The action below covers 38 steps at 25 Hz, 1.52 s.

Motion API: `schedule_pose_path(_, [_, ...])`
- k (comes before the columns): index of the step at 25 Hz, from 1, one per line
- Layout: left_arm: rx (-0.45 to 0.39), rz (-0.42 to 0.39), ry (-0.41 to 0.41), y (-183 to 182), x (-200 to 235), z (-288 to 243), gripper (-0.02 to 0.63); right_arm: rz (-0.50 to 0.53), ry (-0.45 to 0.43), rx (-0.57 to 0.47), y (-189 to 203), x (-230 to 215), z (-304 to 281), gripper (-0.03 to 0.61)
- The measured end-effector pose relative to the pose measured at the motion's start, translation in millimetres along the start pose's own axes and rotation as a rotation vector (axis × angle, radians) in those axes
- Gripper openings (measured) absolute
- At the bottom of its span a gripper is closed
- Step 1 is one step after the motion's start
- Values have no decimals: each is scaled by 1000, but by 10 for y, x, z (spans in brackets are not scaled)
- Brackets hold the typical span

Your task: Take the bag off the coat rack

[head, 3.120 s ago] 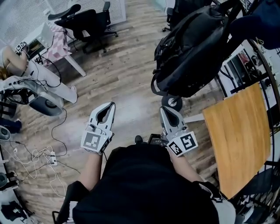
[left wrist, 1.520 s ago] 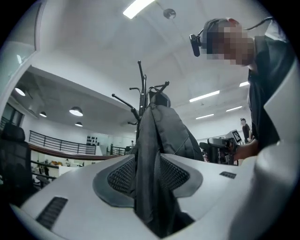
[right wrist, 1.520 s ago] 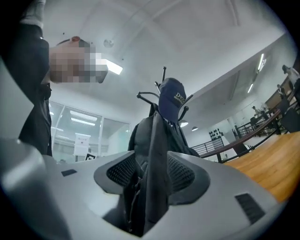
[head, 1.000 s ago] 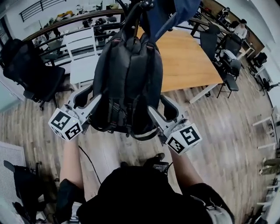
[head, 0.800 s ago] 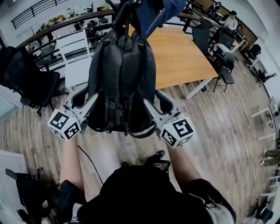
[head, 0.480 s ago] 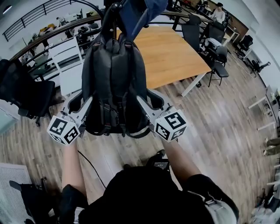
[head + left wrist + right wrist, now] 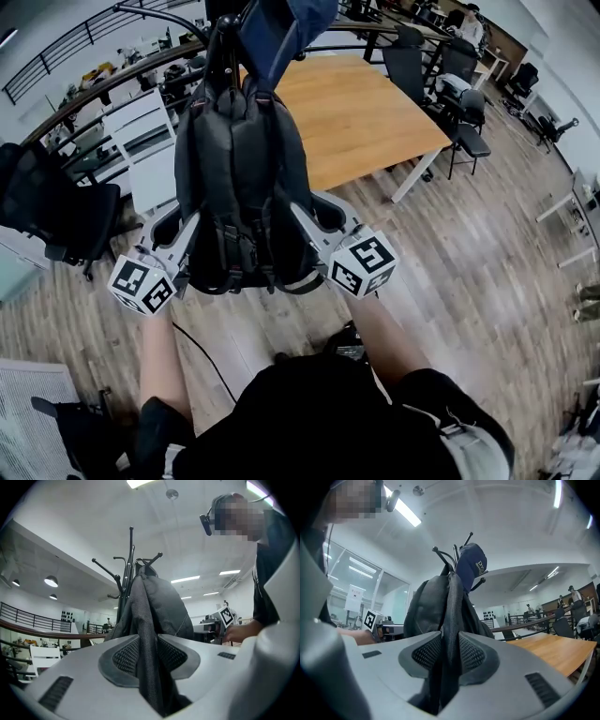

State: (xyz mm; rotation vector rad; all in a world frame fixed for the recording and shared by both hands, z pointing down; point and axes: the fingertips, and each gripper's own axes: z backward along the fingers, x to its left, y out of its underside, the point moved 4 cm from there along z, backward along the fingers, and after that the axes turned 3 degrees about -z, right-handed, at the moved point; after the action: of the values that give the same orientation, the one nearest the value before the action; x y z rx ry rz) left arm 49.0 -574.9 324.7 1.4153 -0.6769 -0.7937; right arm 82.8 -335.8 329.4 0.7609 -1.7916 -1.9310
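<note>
I see the bag (image 7: 242,178) hanging on the coat rack (image 7: 127,569), just below a blue cap (image 7: 471,563). My left gripper (image 7: 148,654) is closing on fabric at its left side. My right gripper (image 7: 449,656) is closing likewise on its right side.

There is one black bag (image 7: 239,178), one coat rack (image 7: 131,550) and one blue cap (image 7: 281,23). There are two grippers, the left gripper (image 7: 173,220) and the right gripper (image 7: 325,208), both with jaws closing and bag fabric between them. One wooden table (image 7: 375,103) stands far right. One black office chair (image 7: 56,211) is at the left, with at least two more far right.
</note>
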Motion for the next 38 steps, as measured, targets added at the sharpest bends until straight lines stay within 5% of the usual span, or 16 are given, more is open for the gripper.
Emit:
schedule_pose_path(6, [9, 8, 27, -31, -43, -7, 95, -20, -7, -5, -13, -10, -5, 98])
schedule_pose_path(14, [-105, 35, -7, -123, -140, 91, 64, -16, -27, -93, -125, 81, 73, 52])
schedule_pose_path(29, [-294, 62, 24, -1011, -375, 224, 55, 6, -104, -304, -1004, 307, 424, 44])
schedule_pose_path(38, [-339, 4, 41, -1602, -634, 300, 54, 49, -123, -377, -1507, 425, 662, 44])
